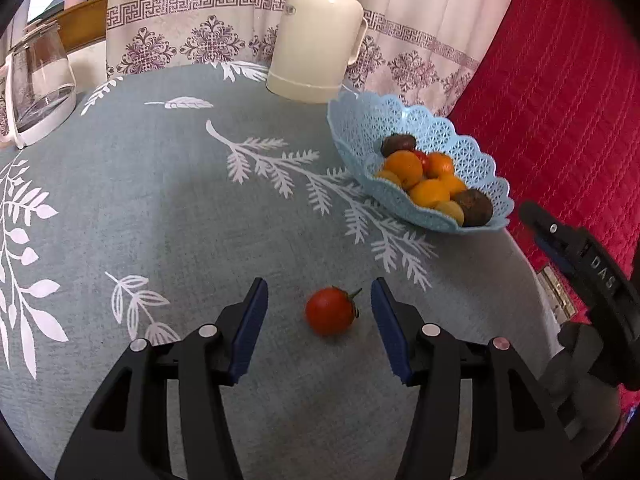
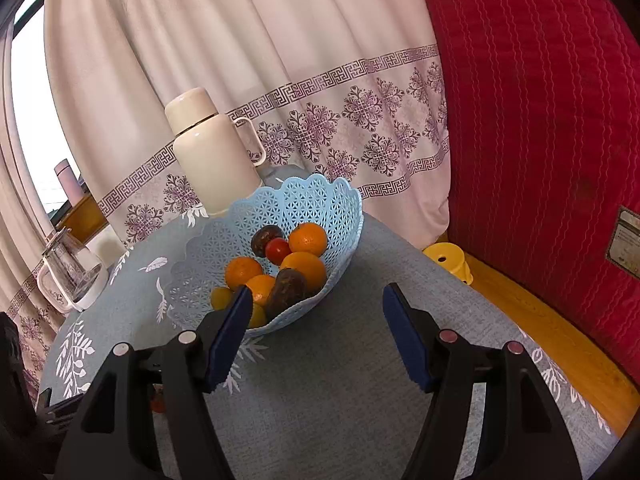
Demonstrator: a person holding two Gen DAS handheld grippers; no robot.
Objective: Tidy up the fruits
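A small red tomato (image 1: 330,311) with a green stem lies on the grey-blue tablecloth (image 1: 180,208). My left gripper (image 1: 319,288) is open, its blue pads either side of the tomato and apart from it. A light blue lattice basket (image 1: 360,128) at the right holds several oranges (image 1: 405,168), dark fruits (image 1: 475,207) and a small tomato. In the right wrist view my right gripper (image 2: 318,294) is open and empty, just in front of the basket (image 2: 316,200). The right gripper also shows in the left wrist view (image 1: 568,248), at the right table edge.
A cream thermos jug (image 1: 320,32) stands behind the basket. A glass pitcher (image 1: 38,80) stands at the far left. A patterned curtain (image 2: 320,80) and a red quilted cushion (image 2: 540,120) are behind the table. A yellow stool (image 2: 448,258) stands on the wooden floor.
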